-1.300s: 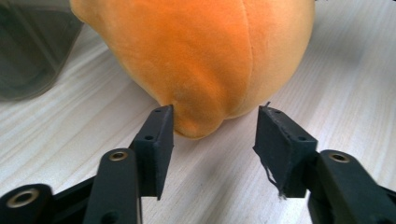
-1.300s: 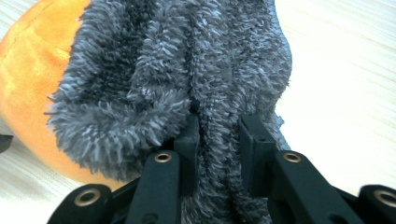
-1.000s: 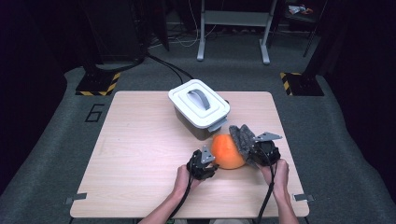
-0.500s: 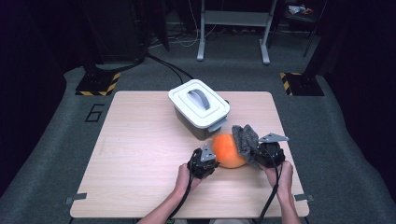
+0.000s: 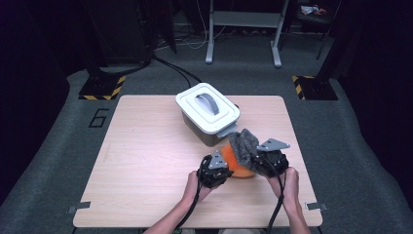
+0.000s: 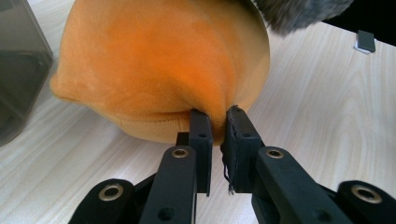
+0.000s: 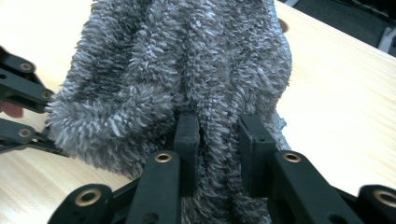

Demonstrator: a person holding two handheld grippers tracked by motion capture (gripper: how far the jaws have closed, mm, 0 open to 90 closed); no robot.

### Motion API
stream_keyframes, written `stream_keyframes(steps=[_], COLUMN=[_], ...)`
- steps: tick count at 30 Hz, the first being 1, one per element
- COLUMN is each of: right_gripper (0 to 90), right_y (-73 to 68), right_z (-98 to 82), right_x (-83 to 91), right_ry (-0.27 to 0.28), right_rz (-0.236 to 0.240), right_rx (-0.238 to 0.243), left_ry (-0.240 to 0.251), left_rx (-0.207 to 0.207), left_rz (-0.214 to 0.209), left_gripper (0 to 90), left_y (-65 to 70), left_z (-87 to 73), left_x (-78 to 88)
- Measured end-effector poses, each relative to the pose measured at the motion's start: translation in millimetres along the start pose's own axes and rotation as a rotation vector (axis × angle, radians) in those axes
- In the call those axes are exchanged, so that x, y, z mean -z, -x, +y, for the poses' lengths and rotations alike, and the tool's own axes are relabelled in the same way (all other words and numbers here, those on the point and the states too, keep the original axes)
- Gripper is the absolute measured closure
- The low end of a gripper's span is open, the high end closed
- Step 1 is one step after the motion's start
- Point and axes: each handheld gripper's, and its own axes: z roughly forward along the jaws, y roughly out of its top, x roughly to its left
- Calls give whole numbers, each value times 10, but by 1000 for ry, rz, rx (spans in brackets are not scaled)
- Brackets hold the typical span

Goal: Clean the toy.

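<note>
The left tool [image 6: 217, 114] has just been closing and now pinches the orange plush [image 6: 159, 60] near the desk's [image 5: 146, 146] near edge. The right tool [image 7: 217, 123] pinches the grey fluffy cloth [image 7: 187, 60] draped over it.

A wooden table [image 5: 146, 146] fills the middle of the high view, standing on grey carpet. Just above the frame's centre sits a container [image 5: 207, 127] with dark translucent walls, closed by a white lid [image 5: 207, 108] bearing a grey handle [image 5: 207, 102]. A metal stand [image 5: 242, 29] is at top centre, black-and-yellow striped bases [image 5: 100, 87] at left and right, and a painted number 6 [image 5: 99, 117] left of the table.
</note>
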Motion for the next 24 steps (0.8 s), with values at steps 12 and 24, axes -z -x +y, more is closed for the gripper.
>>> stream_keyframes(steps=[12, 24], right_gripper=[718, 719], right_y=[13, 352], right_z=[-51, -319], right_x=[-159, -265], right_ry=[-50, -100], right_rz=[-29, -78], right_rx=[4, -113], left_ry=[-5, -7], left_rx=[28, 31], left_rz=[-19, -23], left_gripper=[820, 820], left_y=[-39, -58], left_z=[-42, -40], left_x=[-27, -33])
